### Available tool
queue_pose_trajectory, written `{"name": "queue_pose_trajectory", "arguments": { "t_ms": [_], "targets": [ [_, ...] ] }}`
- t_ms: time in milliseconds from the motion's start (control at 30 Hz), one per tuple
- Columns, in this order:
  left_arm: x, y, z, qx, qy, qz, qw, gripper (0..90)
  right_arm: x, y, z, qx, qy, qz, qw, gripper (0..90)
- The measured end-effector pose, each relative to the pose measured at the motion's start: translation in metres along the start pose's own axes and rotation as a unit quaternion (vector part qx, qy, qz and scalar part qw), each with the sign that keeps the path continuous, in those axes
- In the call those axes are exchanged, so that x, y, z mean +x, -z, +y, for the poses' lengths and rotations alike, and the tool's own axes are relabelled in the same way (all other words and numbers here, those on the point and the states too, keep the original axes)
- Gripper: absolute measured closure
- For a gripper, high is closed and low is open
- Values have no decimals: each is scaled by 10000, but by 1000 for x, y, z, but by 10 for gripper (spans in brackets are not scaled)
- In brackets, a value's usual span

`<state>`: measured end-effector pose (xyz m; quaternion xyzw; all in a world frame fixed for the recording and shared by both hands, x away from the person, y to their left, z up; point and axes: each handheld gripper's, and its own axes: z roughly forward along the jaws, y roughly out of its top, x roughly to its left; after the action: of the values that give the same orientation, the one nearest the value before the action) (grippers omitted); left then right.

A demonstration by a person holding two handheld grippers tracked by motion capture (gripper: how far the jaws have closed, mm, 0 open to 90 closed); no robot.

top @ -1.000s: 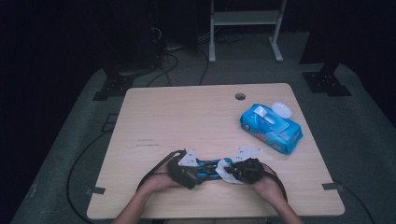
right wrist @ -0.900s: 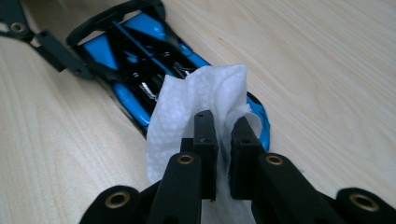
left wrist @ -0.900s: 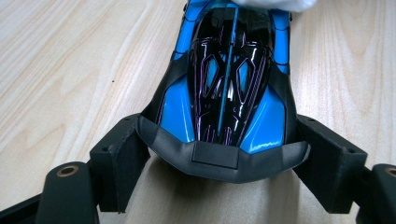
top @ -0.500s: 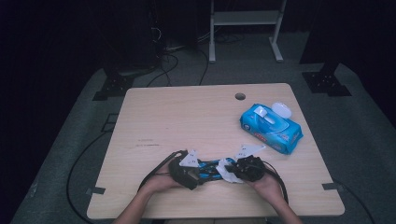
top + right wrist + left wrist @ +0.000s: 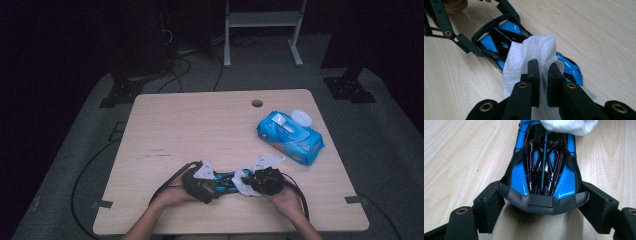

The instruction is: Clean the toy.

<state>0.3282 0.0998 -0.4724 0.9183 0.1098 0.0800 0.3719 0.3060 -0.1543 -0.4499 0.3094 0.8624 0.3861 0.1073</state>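
Not much has shifted since the earlier frames: the right gripper [image 5: 250, 184] and its wipe [image 5: 244, 181] have slid a touch along the car [image 5: 226, 181], twd the left gripper [image 5: 216, 186]; the left one stays put.

The car, blue and black, lies near the front edge of the table [image 5: 200, 125], between the two hands. L gripper has it by the tail: in the left gripper view the rear end of the car [image 5: 544, 170] sits between the two black pads [image 5: 489, 202], one pressing on each side, so jaws are clamped on the car w/ a wide gap. Nose points away from that camera, and the wipe [image 5: 569, 125] shows at the top, on the front part.

R gripper: in the right gripper view its jaws are nearly together, pinching a bunched white wipe [image 5: 529, 52] between the pads [image 5: 534, 75]. The wipe lies draped over the middle of the car [image 5: 506, 30], touching the roof; the blue nose [image 5: 574, 70] sticks out on the far side.

Further back on the right of the table sits a blue wipe pack [image 5: 290, 137], lid flipped open, well apart from the car. A small round hole [image 5: 257, 103] is in the tabletop near the far edge.
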Motion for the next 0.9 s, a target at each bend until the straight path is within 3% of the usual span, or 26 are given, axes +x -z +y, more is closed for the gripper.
{"name": "queue_pose_trajectory", "arguments": {
  "t_ms": [133,367,500,567,800,900],
  "targets": [
    [1,1,-1,-15,-3,-37,10000,237,10,-2,4,-4,358,-60,9993,830],
    [1,1,-1,-16,-41,-19,10000,236,-5,0,0,41,-56,-146,9999,831],
    [1,1,-1,-13,-30,-13,10000,236,7,-4,5,-81,153,21,9998,831],
    [0,1,-2,-39,2,-6,10000,237,11,-5,7,-55,358,-55,9993,830],
    [-1,1,-2,-39,-51,27,10000,237,-8,0,0,95,109,-376,9992,831],
    [-1,1,-2,-26,-68,30,10000,236,-7,-1,1,126,176,-483,9986,831]
  ]
}}
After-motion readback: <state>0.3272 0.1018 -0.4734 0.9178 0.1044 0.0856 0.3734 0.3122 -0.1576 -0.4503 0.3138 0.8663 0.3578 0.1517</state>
